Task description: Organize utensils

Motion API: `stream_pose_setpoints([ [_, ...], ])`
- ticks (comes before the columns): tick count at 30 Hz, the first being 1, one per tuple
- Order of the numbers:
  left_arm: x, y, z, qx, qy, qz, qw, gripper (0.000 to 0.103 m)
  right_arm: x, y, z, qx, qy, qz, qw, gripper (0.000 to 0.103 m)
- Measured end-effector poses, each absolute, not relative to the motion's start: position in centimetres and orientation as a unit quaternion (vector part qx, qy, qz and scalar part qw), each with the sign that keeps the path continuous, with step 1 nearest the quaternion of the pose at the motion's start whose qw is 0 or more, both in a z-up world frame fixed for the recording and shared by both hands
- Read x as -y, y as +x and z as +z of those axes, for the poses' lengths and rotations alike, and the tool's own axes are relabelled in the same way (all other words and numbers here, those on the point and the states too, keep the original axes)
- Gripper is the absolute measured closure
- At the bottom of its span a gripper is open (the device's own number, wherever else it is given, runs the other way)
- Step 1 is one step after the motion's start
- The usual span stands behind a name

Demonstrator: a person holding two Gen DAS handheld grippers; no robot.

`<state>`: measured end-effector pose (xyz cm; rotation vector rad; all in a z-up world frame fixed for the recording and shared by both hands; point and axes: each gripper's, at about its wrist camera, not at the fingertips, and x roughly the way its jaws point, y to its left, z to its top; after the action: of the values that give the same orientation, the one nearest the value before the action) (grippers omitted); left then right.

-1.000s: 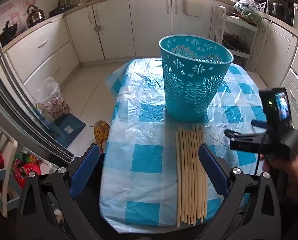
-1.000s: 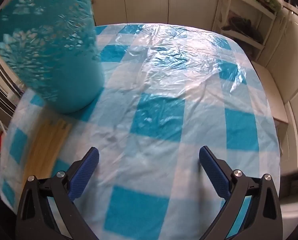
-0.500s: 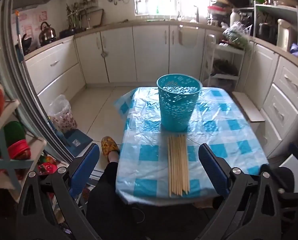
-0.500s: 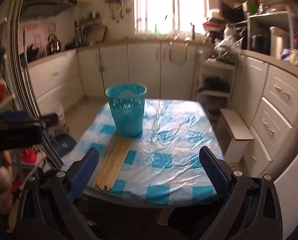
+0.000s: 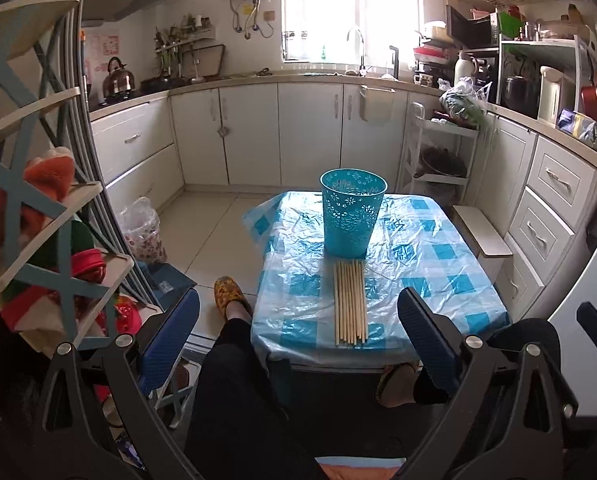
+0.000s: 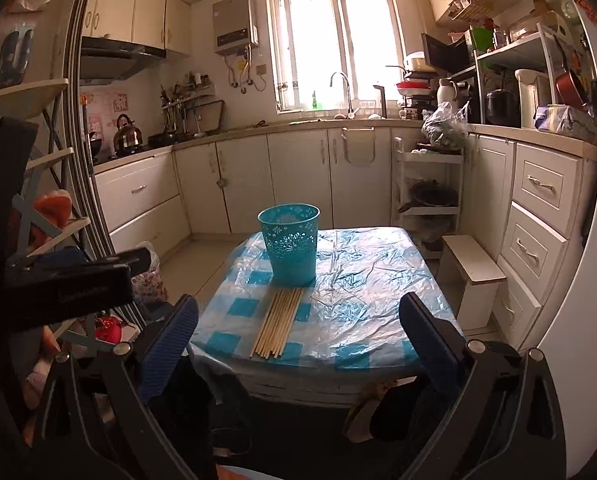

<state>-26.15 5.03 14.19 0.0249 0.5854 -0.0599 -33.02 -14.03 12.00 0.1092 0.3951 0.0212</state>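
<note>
Several wooden chopsticks (image 5: 350, 303) lie side by side on the blue-checked table (image 5: 430, 280), just in front of an upright teal perforated basket (image 5: 352, 216). Both show in the right wrist view too, the chopsticks (image 6: 279, 322) and the basket (image 6: 290, 248). My left gripper (image 5: 298, 344) is open and empty, held back from the table's near edge above my lap. My right gripper (image 6: 298, 344) is open and empty, also well short of the table. The left gripper's body shows at the left of the right wrist view (image 6: 66, 288).
White kitchen cabinets (image 5: 310, 136) run behind and to the right of the table. A small white step stool (image 6: 472, 268) stands right of the table. A shelf rack with toys (image 5: 38, 240) stands at left. My legs and slippered foot (image 5: 228, 294) are below the table's edge.
Both grippers have pulled far back and up from the table. The basket and chopsticks, close a second ago, now look small and distant. Both grippers stay open.
</note>
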Motion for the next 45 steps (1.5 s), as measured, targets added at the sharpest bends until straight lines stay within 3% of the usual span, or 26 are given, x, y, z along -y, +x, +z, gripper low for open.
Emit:
stream_pose_setpoints([
  [45, -4.6, -28.7, 15.3, -0.270, 0.008, -0.039, 0.962, 0.008, 14.1, -36.2, 14.1, -0.189, 0.061, 0.016, 0.980, 0.007],
])
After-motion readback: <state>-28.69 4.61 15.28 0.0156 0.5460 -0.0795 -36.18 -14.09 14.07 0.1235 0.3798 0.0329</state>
